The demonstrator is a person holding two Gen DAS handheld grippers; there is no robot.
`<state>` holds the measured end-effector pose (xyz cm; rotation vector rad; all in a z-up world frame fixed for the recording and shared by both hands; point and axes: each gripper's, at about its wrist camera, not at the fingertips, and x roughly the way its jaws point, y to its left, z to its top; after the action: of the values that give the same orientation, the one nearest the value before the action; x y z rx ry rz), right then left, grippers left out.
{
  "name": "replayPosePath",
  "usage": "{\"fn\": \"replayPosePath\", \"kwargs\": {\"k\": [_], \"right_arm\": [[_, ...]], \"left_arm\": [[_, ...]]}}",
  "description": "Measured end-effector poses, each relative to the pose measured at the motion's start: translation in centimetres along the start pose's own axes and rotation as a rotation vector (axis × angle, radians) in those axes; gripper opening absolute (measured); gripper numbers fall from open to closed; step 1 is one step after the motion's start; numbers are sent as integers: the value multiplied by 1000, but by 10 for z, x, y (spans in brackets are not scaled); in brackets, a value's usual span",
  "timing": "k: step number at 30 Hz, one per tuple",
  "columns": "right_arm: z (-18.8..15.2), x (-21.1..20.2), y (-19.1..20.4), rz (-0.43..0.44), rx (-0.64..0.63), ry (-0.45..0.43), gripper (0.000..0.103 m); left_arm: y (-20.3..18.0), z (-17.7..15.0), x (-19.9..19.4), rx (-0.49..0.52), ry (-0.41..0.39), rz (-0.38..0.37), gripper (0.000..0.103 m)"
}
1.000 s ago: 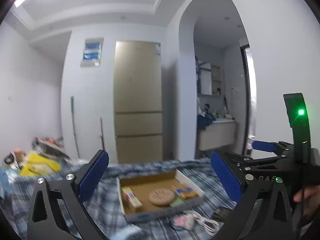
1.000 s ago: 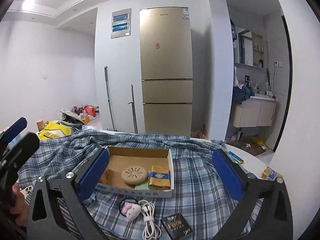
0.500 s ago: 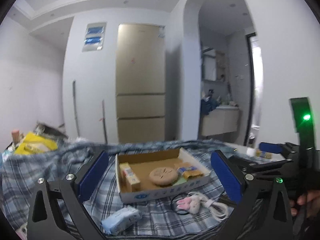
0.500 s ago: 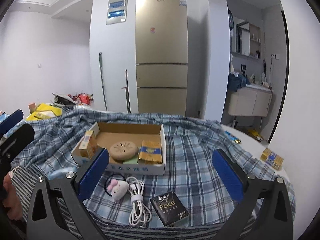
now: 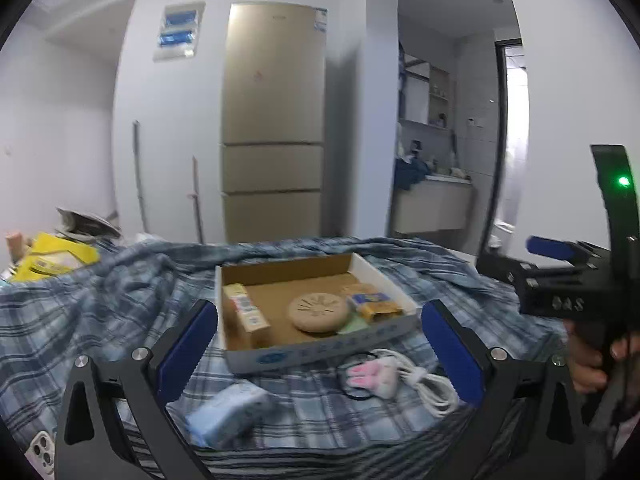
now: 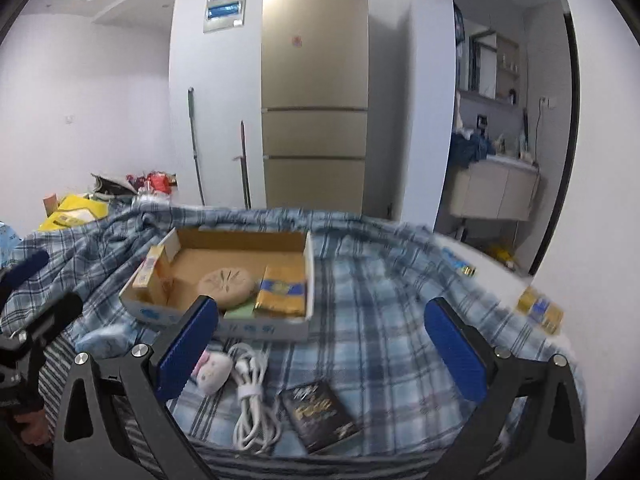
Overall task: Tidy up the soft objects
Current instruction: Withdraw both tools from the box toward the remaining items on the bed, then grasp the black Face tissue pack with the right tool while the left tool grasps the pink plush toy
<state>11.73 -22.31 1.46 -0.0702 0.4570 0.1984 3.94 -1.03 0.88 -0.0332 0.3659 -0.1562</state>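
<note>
Two handheld grippers over a plaid-covered table, both spread wide and gripping nothing: left gripper (image 5: 320, 344) with blue-padded fingers (image 5: 186, 346) framing a shallow cardboard box (image 5: 312, 354), right gripper (image 6: 322, 344) likewise splayed above the near edge of the blue plaid cloth (image 6: 380, 320). Inside the box, a round tan disc (image 6: 228, 282) near the middle, a gold-and-blue packet (image 6: 282, 290) against the right wall, a green pad (image 6: 240, 312) partly under both, and a yellow carton (image 5: 244, 312) upright along the left wall. Just in front of the box, outside it, a small pink-and-white plush (image 5: 370, 374) touching a coiled white cable (image 6: 252, 396); beside the cable, a black packet (image 6: 318, 414) with gold lettering (text too blurred to read). Left of the plush, well apart from it, a light-blue soft pack (image 5: 228, 414) flat on the cloth near the table's front edge. Also seen from the left wrist camera: a phone (image 5: 40, 450) at the lower left corner, and the right gripper's body with a hand (image 5: 592, 364) on its handle. Behind the table, a gold refrigerator (image 6: 314, 88) against the white wall, and a yellow bag (image 5: 52, 262) among clutter at far left. On bare tabletop at right, a small yellow packet (image 6: 540, 308).
</note>
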Motion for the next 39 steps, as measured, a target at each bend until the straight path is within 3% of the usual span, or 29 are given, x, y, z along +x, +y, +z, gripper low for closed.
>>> {"fn": "replayPosePath", "kwargs": {"k": [7,18,27,34,39], "right_arm": [[14,2,-13,54,-16,70,103],[-30,44,-19,104,-19,290,102],[-68,70,-8,153,-120,447,87],[-75,72,-5,126,-134,477,82],[-77,76,-6,140,-126,492,70]], "left_arm": [[-21,20,-1,92,-4,-6,103],[-22,2,19,72,59,-44,103],[-23,-11,33,90,119,-42,103],[-24,-22,39,138,185,-53,103],[-21,-30,45,144,250,-75,103]]}}
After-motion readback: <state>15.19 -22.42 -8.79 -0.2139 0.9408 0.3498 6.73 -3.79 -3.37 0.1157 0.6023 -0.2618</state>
